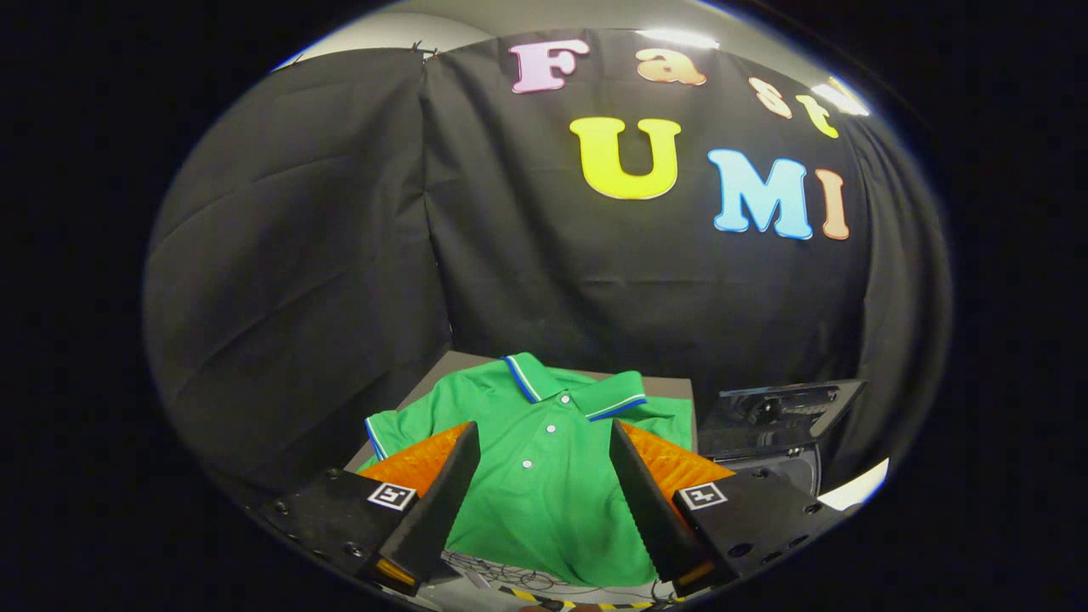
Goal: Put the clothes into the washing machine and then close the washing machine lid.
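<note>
A green polo shirt (544, 476) with a blue-and-white striped collar and white buttons lies spread flat on a grey table (450, 367), its hem hanging over the near edge. My gripper (544, 438) is open above the shirt, the two fingers (446, 489) standing wide apart on either side of the button placket, with nothing held between them. To the right of the table stands the washing machine (769, 463), its dark lid (778, 406) raised open.
Black cloth walls close in the booth behind and to the left of the table. Cables and a yellow-black striped tape (544, 595) lie on the floor below the table's near edge. A pale surface (858, 486) shows right of the washer.
</note>
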A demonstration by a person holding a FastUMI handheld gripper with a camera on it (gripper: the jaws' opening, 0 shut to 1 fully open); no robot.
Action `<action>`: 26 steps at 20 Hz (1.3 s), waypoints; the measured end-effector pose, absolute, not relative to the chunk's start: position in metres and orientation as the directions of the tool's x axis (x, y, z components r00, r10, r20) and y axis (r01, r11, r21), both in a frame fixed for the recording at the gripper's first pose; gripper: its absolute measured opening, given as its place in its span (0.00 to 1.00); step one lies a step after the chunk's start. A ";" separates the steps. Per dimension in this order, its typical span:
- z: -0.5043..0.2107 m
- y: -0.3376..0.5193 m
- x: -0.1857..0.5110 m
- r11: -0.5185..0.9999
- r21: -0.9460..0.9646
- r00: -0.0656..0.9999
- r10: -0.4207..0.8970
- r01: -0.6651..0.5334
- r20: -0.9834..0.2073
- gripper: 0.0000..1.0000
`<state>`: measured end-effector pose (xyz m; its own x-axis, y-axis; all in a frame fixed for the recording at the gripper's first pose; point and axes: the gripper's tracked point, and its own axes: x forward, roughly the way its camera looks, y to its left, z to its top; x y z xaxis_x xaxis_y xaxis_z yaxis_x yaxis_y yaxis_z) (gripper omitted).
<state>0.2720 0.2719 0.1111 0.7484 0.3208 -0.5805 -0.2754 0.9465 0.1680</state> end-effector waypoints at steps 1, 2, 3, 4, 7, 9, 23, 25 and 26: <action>0.102 0.277 0.275 0.947 0.172 0.725 0.320 -0.273 -0.610 0.96; 0.093 0.283 0.277 0.947 0.174 0.705 0.318 -0.270 -0.634 0.96; 0.084 0.285 0.282 0.948 0.174 0.688 0.312 -0.265 -0.655 0.96; 0.076 0.285 0.285 0.953 0.163 0.680 0.296 -0.254 -0.671 0.96; 0.051 0.287 0.300 0.963 0.106 0.638 0.243 -0.246 -0.731 0.96; 0.043 0.289 0.309 0.965 0.098 0.615 0.232 -0.245 -0.753 0.96; 0.000 0.299 0.309 0.966 0.071 0.534 0.199 -0.250 -0.822 0.97; 0.001 0.299 0.309 0.961 0.062 0.539 0.205 -0.271 -0.817 0.98; 0.000 0.299 0.308 0.958 0.061 0.534 0.208 -0.280 -0.819 0.98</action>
